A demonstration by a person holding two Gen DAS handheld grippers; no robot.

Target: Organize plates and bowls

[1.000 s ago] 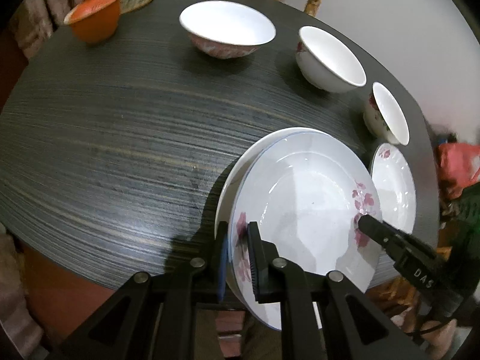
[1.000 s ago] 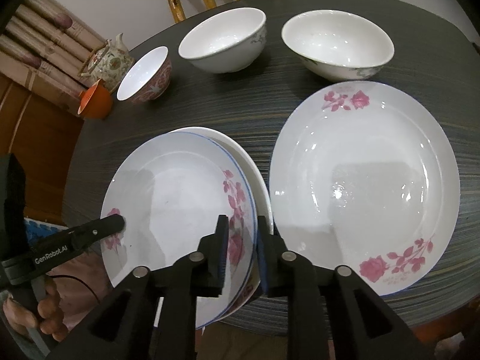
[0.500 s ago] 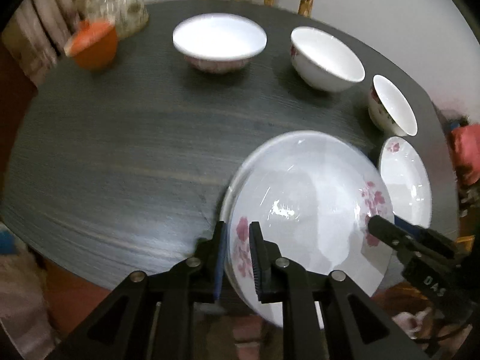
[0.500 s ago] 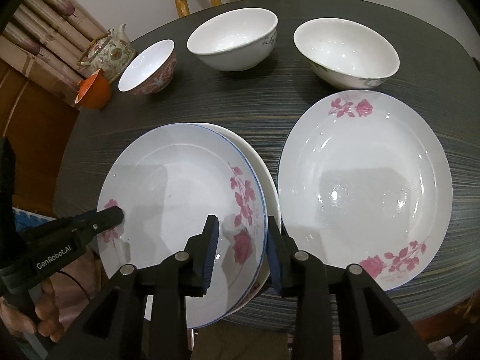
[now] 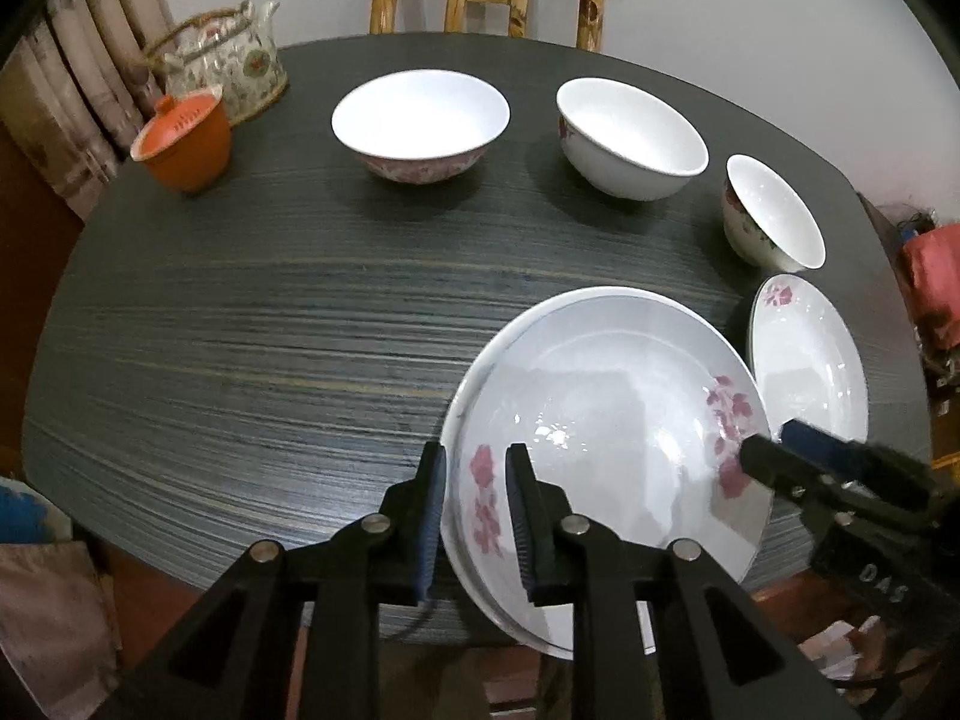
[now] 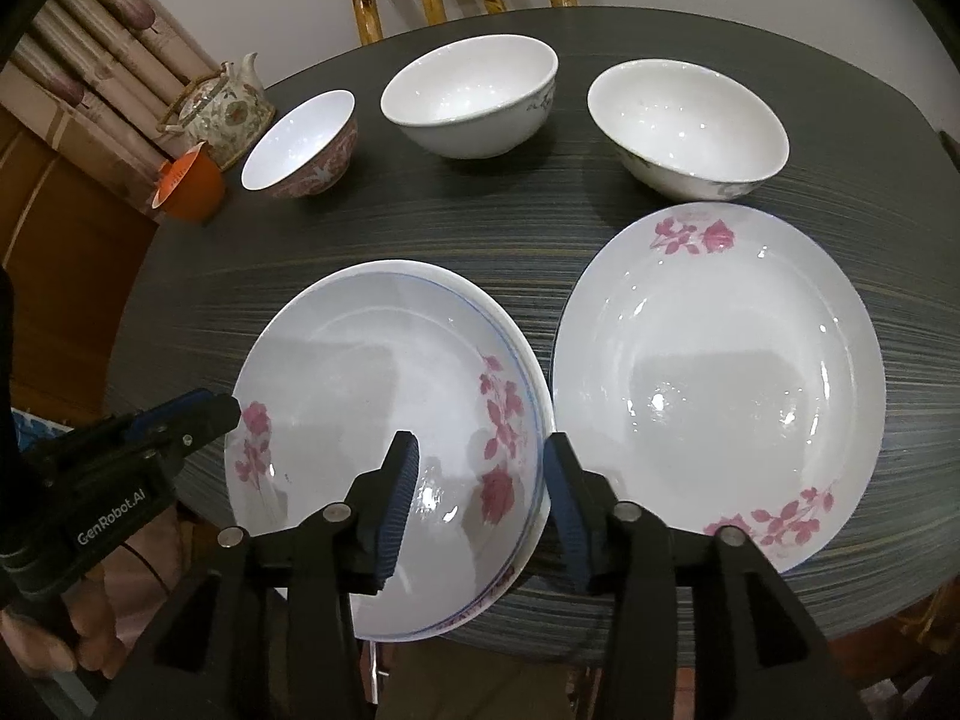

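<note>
Two stacked white rose-printed plates lay between my released right gripper and released left gripper, overhanging the dark table's near edge.

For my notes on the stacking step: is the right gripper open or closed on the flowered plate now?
Open. The right gripper has a wide gap between its fingers, which straddle the flowered plate rim without pressing on it.

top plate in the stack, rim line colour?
Thin blue line around the rim of the top plate, white with pink flowers; clearest in the right wrist view.
</note>
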